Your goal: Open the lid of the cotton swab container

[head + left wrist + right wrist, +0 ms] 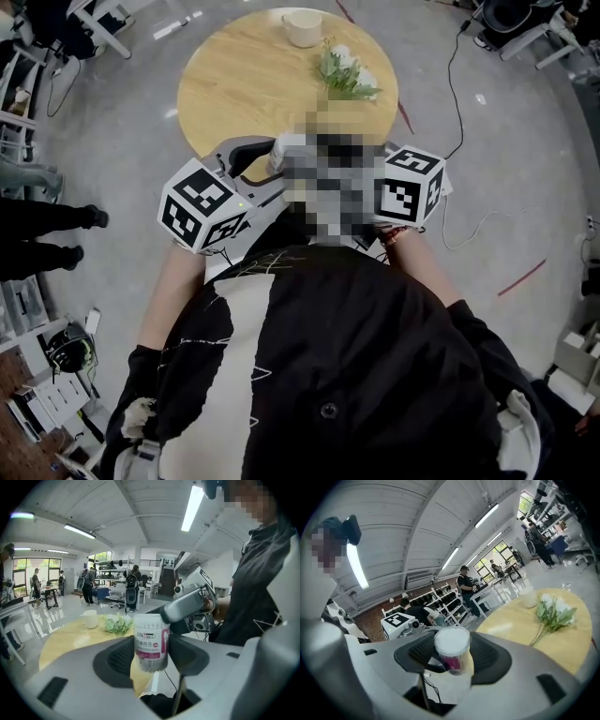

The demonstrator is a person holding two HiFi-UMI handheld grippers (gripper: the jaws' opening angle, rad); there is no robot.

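my left gripper (152,660) is clamped on the body of the cotton swab container (151,637), holding it in the air by the near edge of the round table (244,84) — my right gripper (452,663) is closed around its white lid (451,641), pads touching both sides.

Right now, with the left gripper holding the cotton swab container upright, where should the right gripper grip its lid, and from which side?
Take the lid by its round side wall, pads on opposite sides, coming level from the person's right. The left gripper clamps the upright container lower down, leaving the top band free; the right gripper grips there.
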